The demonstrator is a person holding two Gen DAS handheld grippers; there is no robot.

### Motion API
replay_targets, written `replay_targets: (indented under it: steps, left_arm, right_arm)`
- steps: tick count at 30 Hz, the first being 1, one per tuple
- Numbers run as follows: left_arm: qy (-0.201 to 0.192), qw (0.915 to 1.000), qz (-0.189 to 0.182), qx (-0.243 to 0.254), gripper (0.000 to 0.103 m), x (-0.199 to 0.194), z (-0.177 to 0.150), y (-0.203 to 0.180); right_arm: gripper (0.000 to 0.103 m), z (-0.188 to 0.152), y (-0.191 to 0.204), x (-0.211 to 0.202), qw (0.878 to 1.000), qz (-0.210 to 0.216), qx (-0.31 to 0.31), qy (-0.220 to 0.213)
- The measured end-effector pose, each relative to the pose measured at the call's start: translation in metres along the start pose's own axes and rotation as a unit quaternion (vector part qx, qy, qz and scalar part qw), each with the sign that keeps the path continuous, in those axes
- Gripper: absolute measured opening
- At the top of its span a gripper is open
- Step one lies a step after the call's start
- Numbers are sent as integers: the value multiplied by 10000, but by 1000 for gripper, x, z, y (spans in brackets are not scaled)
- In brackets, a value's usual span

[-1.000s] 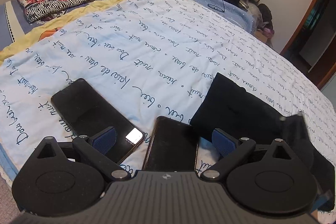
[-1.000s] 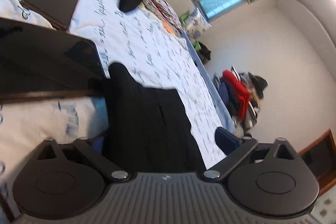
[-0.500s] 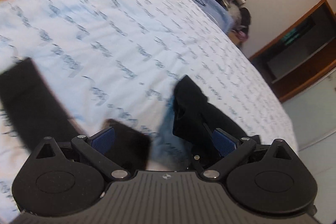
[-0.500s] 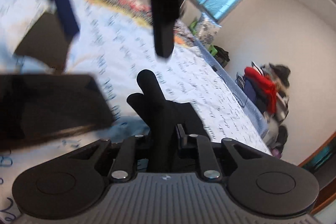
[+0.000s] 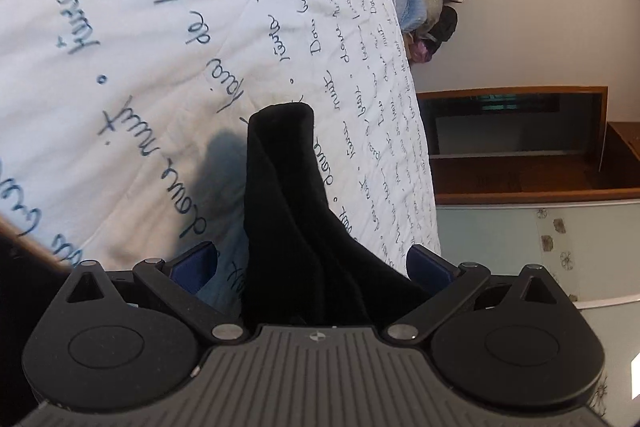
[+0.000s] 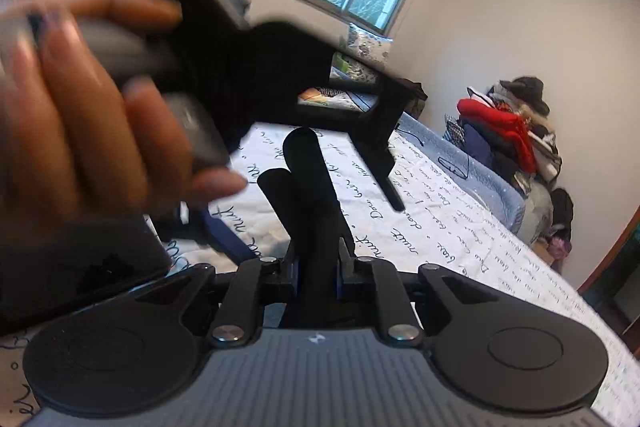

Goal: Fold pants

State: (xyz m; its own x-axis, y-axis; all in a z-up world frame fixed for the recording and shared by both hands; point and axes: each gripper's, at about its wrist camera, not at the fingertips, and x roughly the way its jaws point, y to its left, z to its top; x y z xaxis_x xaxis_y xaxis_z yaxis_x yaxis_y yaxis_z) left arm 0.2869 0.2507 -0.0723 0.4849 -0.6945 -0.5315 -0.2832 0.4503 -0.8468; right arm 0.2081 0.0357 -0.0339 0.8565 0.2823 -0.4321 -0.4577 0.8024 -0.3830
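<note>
Person's left hand [image 6: 76,115], blurred, holds the left gripper [image 5: 312,263] at the frame's left; its jaws stand wide, w/ black pants [image 5: 288,195] bunched between the blue pads, no pad visibly pressing. Center: right gripper [image 6: 318,267] clamped nearly closed on a raised fold of the pants, above the bed's [image 5: 140,47] script-print cover. Right: clothes pile [image 6: 508,131] by the bed's far edge.

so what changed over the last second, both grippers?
The right gripper went from open to shut on the black pants and lifted the fabric off the bed. The left gripper swung off the two phones to straddle the pants, open. The clothes pile stayed put.
</note>
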Motion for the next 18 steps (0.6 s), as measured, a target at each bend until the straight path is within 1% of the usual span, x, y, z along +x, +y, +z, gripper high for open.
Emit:
replay_targets:
  steps: [1, 2, 5, 7, 9, 11, 15, 16, 18]
  left_arm:
    - [13, 10000, 33, -49, 97, 4, 1, 0]
    - [15, 10000, 29, -19, 89, 6, 2, -1]
    - [126, 9995, 112, 264, 73, 13, 3, -12]
    - [189, 9987, 246, 415, 72, 17, 4, -20]
    - [285, 9981, 339, 434, 72, 18, 8, -23]
    - [331, 9983, 313, 363, 72, 17, 15, -22]
    - [430, 9963, 428, 606, 72, 18, 22, -22]
    - [470, 9962, 392, 615, 70, 18, 23, -20]
    - [501, 9955, 444, 674, 52, 16, 23, -18]
  right_arm:
    - [15, 0, -3, 0, 9999, 12, 104, 5]
    - [15, -1, -7, -1, 9998, 29, 206, -2]
    - [15, -4, -15, -4, 9992, 89, 385, -14]
    - [15, -6, -16, -6, 9992, 82, 392, -36]
    - [15, -7, -14, -8, 9996, 57, 248, -74]
    - [15, -7, -7, -8, 10000, 29, 7, -57]
    - [15, -4, 0, -11, 9997, 147, -164, -72]
    - [15, -5, 2, -11, 9996, 143, -250, -80]
    - [15, -6, 6, -11, 9991, 132, -395, -88]
